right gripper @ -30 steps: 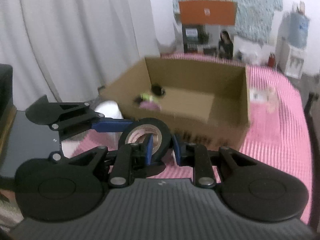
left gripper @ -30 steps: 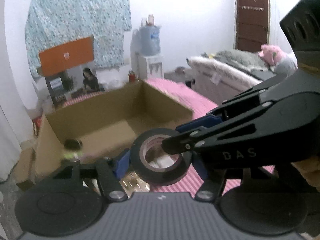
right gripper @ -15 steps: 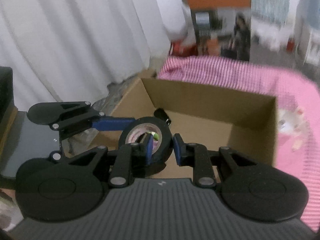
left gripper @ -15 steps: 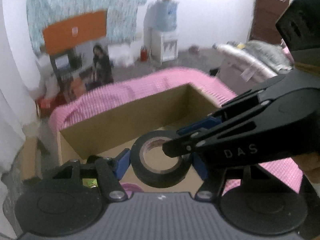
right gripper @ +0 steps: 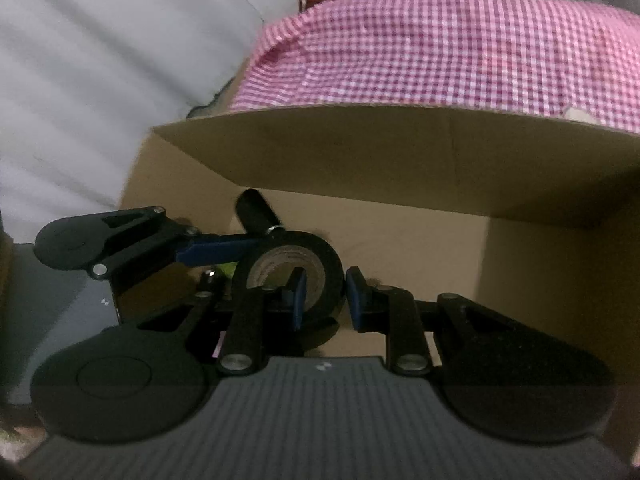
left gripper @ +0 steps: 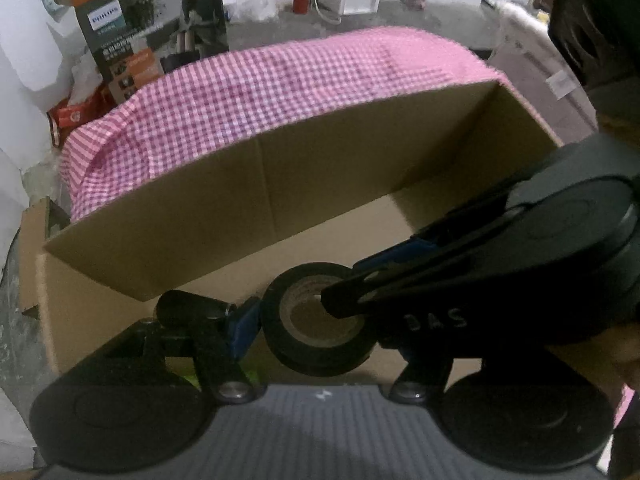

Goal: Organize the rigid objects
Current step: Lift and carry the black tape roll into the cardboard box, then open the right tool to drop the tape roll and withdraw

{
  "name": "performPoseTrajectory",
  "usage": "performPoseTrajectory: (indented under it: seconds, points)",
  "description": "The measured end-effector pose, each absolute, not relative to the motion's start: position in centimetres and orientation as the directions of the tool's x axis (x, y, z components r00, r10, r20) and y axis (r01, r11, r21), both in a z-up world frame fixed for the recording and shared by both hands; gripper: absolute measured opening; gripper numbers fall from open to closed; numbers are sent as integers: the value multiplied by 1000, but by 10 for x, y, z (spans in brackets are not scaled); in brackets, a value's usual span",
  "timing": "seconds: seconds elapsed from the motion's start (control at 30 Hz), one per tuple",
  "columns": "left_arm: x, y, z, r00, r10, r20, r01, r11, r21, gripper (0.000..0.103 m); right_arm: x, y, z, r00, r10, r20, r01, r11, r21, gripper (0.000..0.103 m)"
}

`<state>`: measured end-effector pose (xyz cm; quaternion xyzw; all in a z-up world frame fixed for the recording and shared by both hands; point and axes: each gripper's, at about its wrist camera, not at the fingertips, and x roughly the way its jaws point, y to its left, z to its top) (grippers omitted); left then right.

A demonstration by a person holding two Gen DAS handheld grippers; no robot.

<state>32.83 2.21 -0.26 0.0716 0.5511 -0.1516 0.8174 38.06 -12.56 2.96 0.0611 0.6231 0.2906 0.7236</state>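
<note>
A black tape roll (left gripper: 320,344) with a brown core hangs over the inside of an open cardboard box (left gripper: 280,200). My left gripper (left gripper: 316,332) is shut across the roll's outer width, its blue pad on the roll's left side. My right gripper (left gripper: 348,284) comes in from the right and pinches the roll's wall. In the right wrist view, the right gripper (right gripper: 326,300) has one blue pad inside the hole and one outside the tape roll (right gripper: 320,264). There the left gripper's finger (right gripper: 216,251) reaches the roll from the left.
Inside the box (right gripper: 400,152) lie a black cylinder (right gripper: 256,212) and a yellow-green item (right gripper: 226,268), both partly hidden by the grippers. The box stands on a pink checked tablecloth (left gripper: 280,92). A grey curtain (right gripper: 100,60) hangs at the left, and printed cartons (left gripper: 120,28) stand behind the table.
Both grippers have carried the tape roll forward and down, from in front of the box to over its inside, tilting to look down. Both grips are unchanged.
</note>
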Motion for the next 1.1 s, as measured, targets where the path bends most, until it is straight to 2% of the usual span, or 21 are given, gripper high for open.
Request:
performPoseTrajectory:
  seconds: [0.3, 0.57, 0.63, 0.77, 0.87, 0.97, 1.03, 1.1]
  points:
    - [341, 20, -22, 316, -128, -940, 323, 946, -21, 70, 390, -123, -6, 10, 509, -861, -286, 826, 485, 24]
    - [332, 27, -1, 352, -152, -924, 296, 954, -44, 76, 392, -129, -3, 33, 540, -841, -248, 820, 517, 35]
    - [326, 28, 9, 372, -159, -915, 292, 955, -47, 78, 388, -134, 6, 54, 552, -832, -249, 814, 524, 49]
    - [311, 33, 39, 429, -172, -887, 286, 957, -47, 86, 373, -147, 35, 103, 578, -810, -277, 799, 535, 57]
    - [294, 35, 63, 474, -167, -865, 278, 960, -34, 86, 359, -164, 63, 179, 602, -779, -286, 789, 544, 65]
    - [273, 38, 84, 507, -165, -846, 270, 963, -26, 87, 339, -191, 98, 282, 647, -709, -291, 762, 579, 71]
    - [258, 38, 97, 528, -171, -832, 271, 962, -26, 87, 323, -211, 119, 340, 675, -655, -294, 738, 608, 80]
    - [239, 39, 109, 552, -183, -814, 273, 961, -31, 92, 300, -233, 141, 402, 693, -598, -309, 718, 624, 84]
